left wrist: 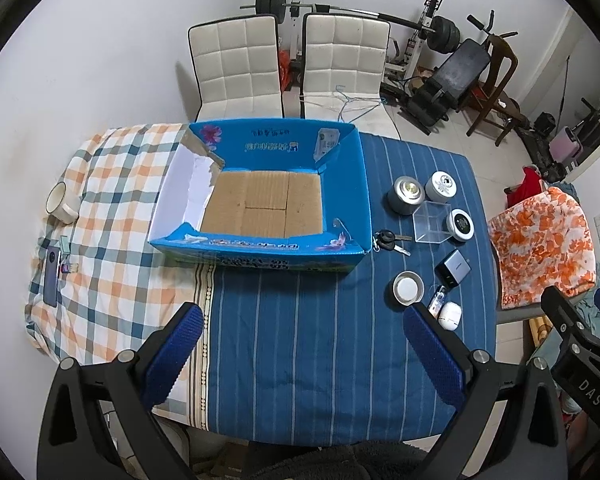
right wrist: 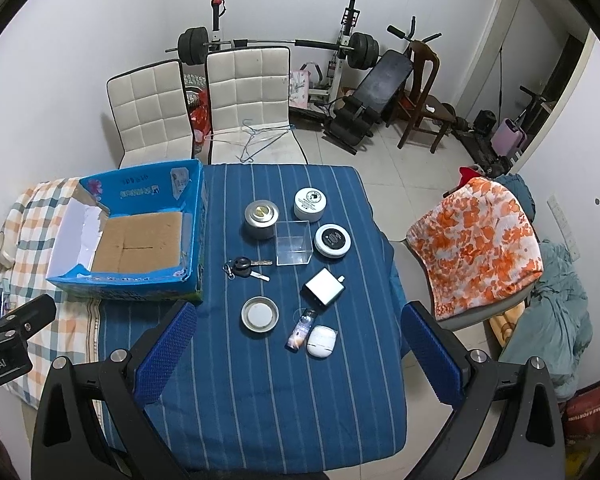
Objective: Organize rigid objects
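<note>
An open blue cardboard box (left wrist: 352,184) (right wrist: 194,216) with nothing in it stands on the table. To its right lie a silver tin (right wrist: 261,219), a white jar (right wrist: 310,203), a clear plastic cube (right wrist: 294,242), a round black-topped case (right wrist: 332,241), keys (right wrist: 244,268), a silver charger (right wrist: 324,286), a tin lid (right wrist: 259,315), a small tag (right wrist: 300,330) and a white earbud case (right wrist: 321,341). My left gripper (left wrist: 304,320) hovers open in front of the box. Above the near table edge my right gripper (right wrist: 298,316) stands open, holding nothing.
A white mug (left wrist: 62,202) and a phone (left wrist: 52,276) lie on the checked cloth at the left. Two white chairs (left wrist: 236,64) stand behind the table, gym equipment (right wrist: 360,92) beyond. At the table's right side is a chair draped with an orange floral cloth (right wrist: 476,240).
</note>
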`<state>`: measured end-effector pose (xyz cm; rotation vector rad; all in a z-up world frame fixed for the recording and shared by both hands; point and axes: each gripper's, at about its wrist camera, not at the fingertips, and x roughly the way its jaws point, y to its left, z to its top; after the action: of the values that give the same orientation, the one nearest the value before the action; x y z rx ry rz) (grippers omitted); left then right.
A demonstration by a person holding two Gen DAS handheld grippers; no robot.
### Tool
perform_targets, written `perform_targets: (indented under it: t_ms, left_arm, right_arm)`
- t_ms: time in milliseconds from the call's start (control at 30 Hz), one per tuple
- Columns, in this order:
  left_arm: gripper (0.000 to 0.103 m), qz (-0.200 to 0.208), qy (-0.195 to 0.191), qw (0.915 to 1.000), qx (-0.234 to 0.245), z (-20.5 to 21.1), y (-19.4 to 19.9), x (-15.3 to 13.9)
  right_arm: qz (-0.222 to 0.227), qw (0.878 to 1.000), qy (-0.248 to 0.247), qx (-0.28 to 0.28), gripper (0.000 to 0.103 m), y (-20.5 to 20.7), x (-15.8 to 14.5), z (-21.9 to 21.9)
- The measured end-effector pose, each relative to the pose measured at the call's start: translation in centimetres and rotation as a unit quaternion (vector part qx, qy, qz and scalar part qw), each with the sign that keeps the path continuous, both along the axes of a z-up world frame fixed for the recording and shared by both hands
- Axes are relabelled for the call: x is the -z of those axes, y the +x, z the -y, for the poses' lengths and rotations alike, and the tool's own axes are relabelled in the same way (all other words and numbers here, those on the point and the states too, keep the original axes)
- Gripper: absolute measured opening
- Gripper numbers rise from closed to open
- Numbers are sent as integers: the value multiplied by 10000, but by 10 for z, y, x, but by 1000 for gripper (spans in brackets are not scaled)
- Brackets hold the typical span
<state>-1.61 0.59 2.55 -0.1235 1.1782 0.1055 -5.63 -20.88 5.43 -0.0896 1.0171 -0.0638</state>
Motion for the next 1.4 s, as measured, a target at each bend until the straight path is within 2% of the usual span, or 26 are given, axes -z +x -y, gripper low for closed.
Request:
perform_targets:
  t_ms: [533, 1400]
  left_arm:
    - [103, 377, 106, 9992, 0, 5, -8, -27]
    - [103, 541, 183, 9984, -3, 7, -6, -39]
  right_arm:
    - [232, 9997, 24, -10, 103, -6, -22, 1]
    - [234, 9997, 64, 15, 103, -7, -32, -1]
